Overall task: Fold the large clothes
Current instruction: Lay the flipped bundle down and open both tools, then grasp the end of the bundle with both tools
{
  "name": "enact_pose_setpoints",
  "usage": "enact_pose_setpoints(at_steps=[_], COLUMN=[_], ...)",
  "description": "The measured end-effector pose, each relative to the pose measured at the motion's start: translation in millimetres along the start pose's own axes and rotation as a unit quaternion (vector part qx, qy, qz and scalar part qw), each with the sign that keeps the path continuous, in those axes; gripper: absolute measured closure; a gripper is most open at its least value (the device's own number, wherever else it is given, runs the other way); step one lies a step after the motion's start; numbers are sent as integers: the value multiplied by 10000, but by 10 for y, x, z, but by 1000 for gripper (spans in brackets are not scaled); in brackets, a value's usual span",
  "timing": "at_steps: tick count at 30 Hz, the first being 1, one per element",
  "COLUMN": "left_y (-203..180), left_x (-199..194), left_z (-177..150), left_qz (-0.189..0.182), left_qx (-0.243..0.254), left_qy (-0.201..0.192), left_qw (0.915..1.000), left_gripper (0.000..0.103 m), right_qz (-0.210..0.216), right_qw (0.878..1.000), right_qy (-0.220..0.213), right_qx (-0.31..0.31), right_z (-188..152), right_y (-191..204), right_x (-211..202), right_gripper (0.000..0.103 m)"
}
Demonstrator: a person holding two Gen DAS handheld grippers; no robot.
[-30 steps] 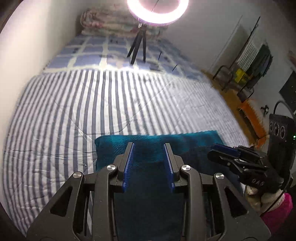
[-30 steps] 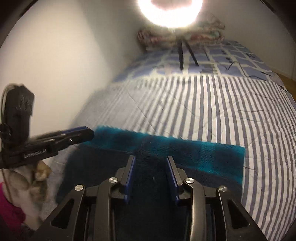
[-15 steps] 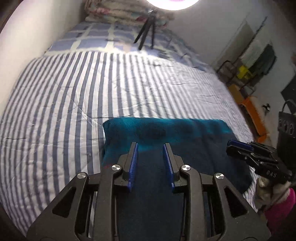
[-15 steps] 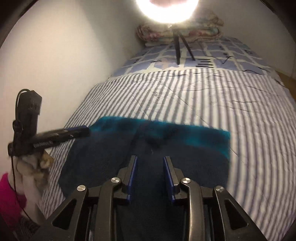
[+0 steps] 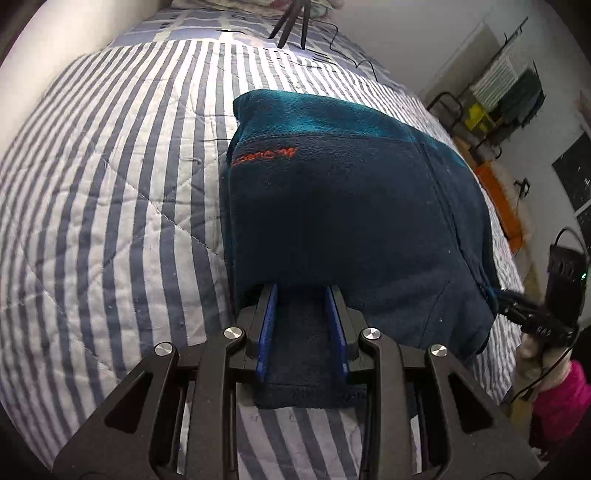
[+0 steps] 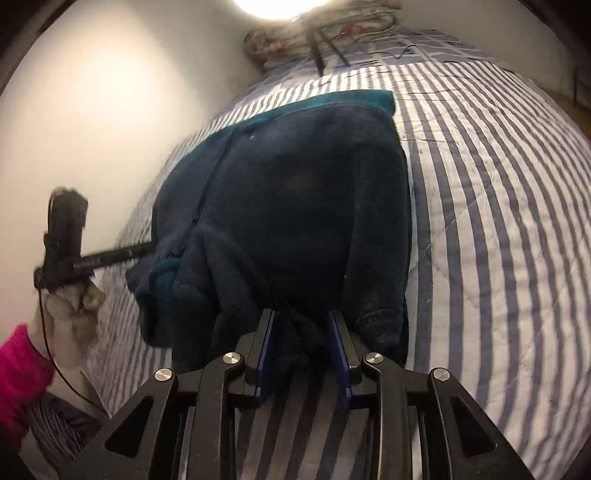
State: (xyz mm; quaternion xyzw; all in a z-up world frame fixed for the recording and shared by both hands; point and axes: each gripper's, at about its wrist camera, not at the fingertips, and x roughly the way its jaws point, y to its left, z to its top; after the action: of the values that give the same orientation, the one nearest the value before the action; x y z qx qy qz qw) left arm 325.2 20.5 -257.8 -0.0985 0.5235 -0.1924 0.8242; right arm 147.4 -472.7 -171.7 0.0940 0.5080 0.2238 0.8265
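A dark navy fleece (image 5: pixel 351 206) with a teal far band and an orange stitched logo (image 5: pixel 264 157) lies bulged on the striped quilt (image 5: pixel 110 221). My left gripper (image 5: pixel 301 297) is shut on the fleece's near hem, and the cloth drapes over its fingertips. Its tip (image 6: pixel 144 249) meets the fleece's left edge in the right wrist view. My right gripper (image 6: pixel 303 319) is shut on a bunched fold of the same fleece (image 6: pixel 303 192). In the left wrist view it (image 5: pixel 508 301) clamps the garment's right corner.
Tripod legs (image 5: pixel 288 22) and a cable stand on the bed's far end, by folded quilts (image 6: pixel 332 33). A white wall (image 6: pixel 110 110) runs along the bed's left side. A clothes rack (image 5: pixel 509 96) and an orange object (image 5: pixel 498 199) stand on the right. The person's pink sleeve (image 6: pixel 18 369) is low.
Both grippers have moved forward and down over the bed with the fleece in them. The garment now fills both views and bulges. The ring light has slid out of the top.
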Motion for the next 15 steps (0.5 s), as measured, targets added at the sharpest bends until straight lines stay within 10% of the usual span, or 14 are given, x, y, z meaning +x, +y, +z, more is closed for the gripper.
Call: enact_pose_setpoints(at_steps=[6,9,15], left_y=[254,514,735], left_x=[-319,-469,-540], left_z=[-117,-90,3], left_qz=[-497,-749,-763], left_qx=[-608,-1262,-1714], left_qy=[-134,-385,-610], left_qw=[9968,9884,9804], left_gripper=[71,53,53], right_qz=[256,430,30], right_qw=[9996,9977,9987], right_qy=[51,-384,-356], right_qx=[131,342,359], right_z=[70,167,271], right_y=[-161,-282,-300], right_x=[-376,-526,-277], right_gripper=[70,70,88])
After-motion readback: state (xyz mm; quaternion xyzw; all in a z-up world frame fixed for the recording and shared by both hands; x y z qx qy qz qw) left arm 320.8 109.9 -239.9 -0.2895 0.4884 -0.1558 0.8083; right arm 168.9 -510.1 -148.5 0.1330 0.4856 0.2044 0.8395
